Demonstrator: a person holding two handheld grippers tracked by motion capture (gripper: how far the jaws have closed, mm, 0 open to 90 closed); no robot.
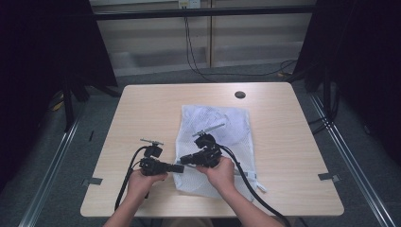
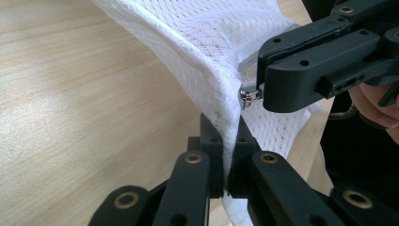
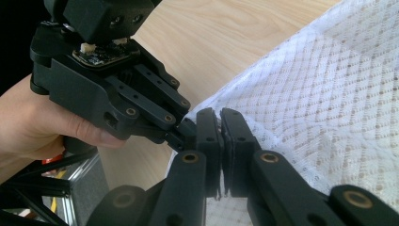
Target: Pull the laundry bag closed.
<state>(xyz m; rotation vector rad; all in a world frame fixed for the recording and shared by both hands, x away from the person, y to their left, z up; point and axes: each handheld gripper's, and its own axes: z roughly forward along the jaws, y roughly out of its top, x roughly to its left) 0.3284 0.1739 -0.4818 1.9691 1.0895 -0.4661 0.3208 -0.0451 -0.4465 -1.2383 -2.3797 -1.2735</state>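
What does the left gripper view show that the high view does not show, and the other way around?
Left gripper view: the left gripper has its jaws shut on an edge of the white mesh laundry bag, and the right gripper pinches the metal zipper pull.

High view: the whole wooden table, its round cable hole, the bag lying flat beyond the grippers, both forearms, and the cables on the floor behind.

Both: the bag, the two grippers close together at its near left corner, and the table surface.

No legible text or labels anywhere
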